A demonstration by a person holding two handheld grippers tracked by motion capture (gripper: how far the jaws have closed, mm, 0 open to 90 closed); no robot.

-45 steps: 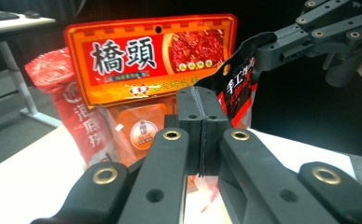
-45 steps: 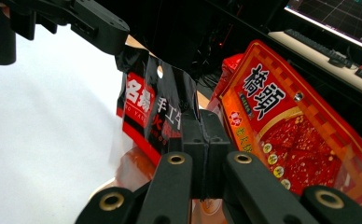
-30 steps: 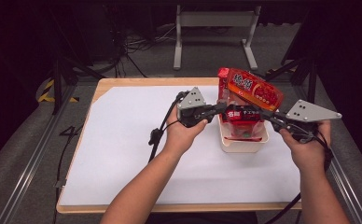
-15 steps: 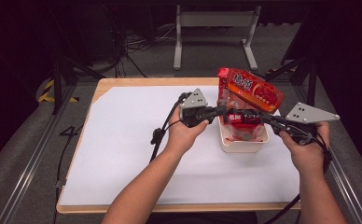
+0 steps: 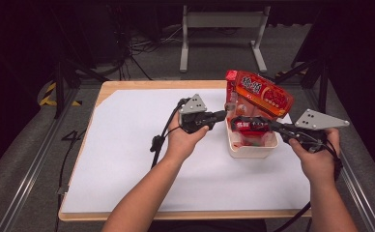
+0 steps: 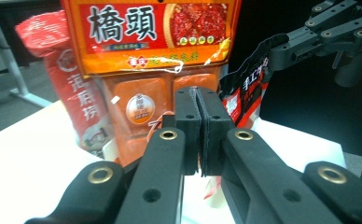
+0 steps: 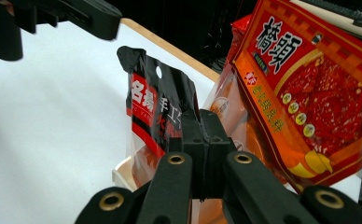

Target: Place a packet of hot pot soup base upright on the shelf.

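A white tub (image 5: 251, 152) on the white sheet holds upright food packets. A big orange-red packet (image 5: 262, 94) (image 6: 151, 42) (image 7: 309, 79) leans at the back. In front of it stands a black-and-red packet (image 5: 249, 126) (image 7: 156, 98) (image 6: 242, 88). My right gripper (image 5: 237, 121) (image 7: 202, 133) reaches in from the right and is shut on that packet's upper edge. My left gripper (image 5: 224, 115) (image 6: 198, 121) hovers just left of the tub. Its jaws have just opened by a hair's width, pads all but touching, with nothing between them.
A third red packet (image 6: 69, 88) with white characters stands at the tub's far left. The white sheet (image 5: 127, 145) lies on a wooden board (image 5: 109, 87). Bare sheet spreads left and in front. A metal frame (image 5: 222, 19) and cables lie beyond the table.
My left gripper has drawn back slightly to the left, away from the black-and-red packet. The right gripper has kept its hold and place.
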